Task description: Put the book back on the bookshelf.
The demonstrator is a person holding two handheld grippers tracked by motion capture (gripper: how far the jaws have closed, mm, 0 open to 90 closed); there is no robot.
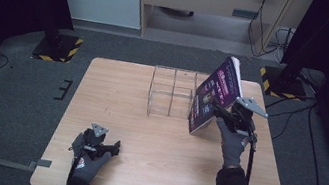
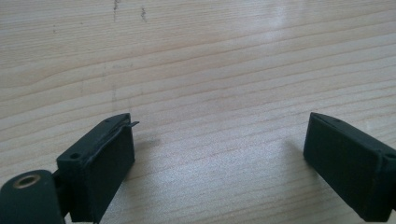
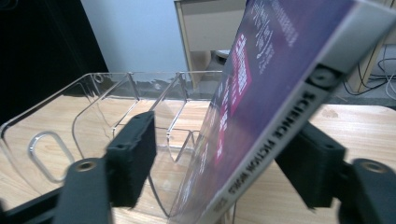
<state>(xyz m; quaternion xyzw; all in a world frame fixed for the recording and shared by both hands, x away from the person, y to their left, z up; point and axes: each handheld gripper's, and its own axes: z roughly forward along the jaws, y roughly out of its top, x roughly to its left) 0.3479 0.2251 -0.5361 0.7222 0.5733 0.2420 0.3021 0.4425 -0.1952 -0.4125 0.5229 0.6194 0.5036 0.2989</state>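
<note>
A purple book (image 1: 215,93) stands tilted at the right end of a clear plastic rack (image 1: 170,91), its top leaning right and its lower edge on the wooden table (image 1: 161,163). My right gripper (image 1: 218,113) reaches its spine from the right. In the right gripper view the book (image 3: 280,70) sits between the jaws of the right gripper (image 3: 224,144), which is open; the left pad (image 3: 135,158) stands clear of the cover, over the rack (image 3: 93,107). My left gripper (image 1: 113,147) rests open at the table's front left, with bare wood between the jaws of the left gripper (image 2: 219,140).
The rack has several empty slots left of the book. Two black stands on yellow-striped bases flank the table's far corners (image 1: 55,49) (image 1: 276,81). Cables (image 1: 311,142) lie on the floor to the right.
</note>
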